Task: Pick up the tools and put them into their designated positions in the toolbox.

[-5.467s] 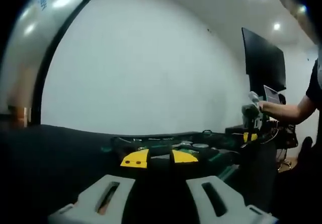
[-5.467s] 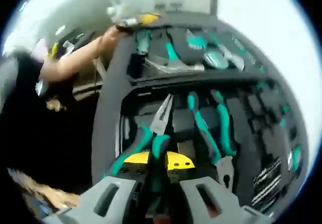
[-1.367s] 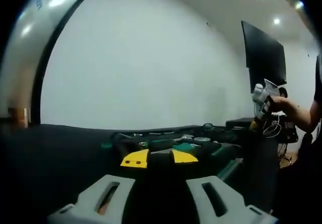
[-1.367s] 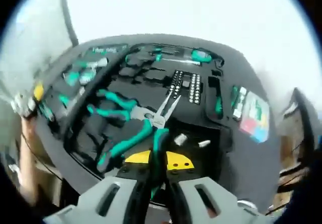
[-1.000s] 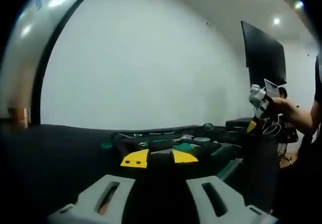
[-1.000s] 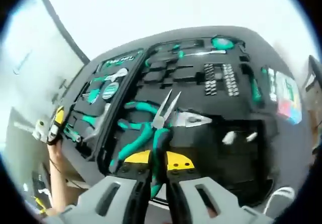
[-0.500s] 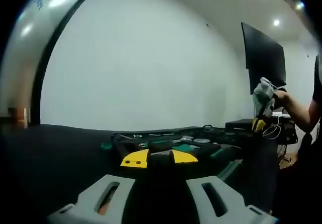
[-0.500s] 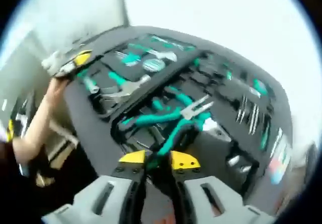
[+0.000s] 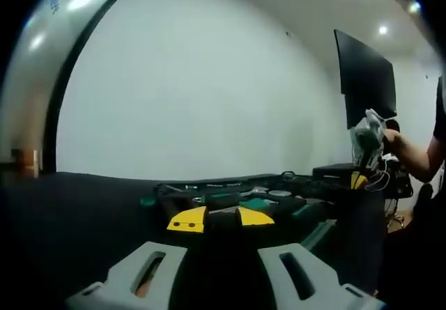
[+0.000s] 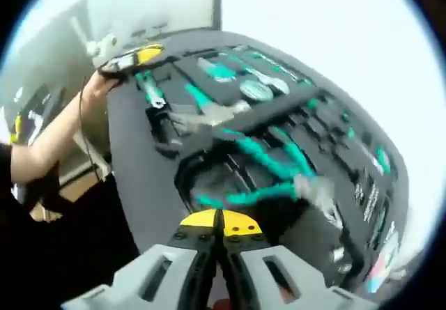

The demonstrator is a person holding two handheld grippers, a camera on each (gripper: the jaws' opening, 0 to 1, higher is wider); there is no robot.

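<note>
Several teal-handled pliers (image 10: 268,158) in the open toolbox (image 10: 150,177); right gripper (image 10: 221,224) fingers clenched empty, left gripper (image 9: 221,217) released.

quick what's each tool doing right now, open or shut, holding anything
left tool: open, holding nothing.
right tool: shut, nothing visible between its tips.

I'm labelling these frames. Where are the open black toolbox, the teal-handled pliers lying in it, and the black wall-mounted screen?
open black toolbox (image 10: 143,177): right gripper view, bare left rim.
teal-handled pliers (image 10: 261,158): right gripper view, upper handle.
black wall-mounted screen (image 9: 365,79): left gripper view, panel centre.
</note>
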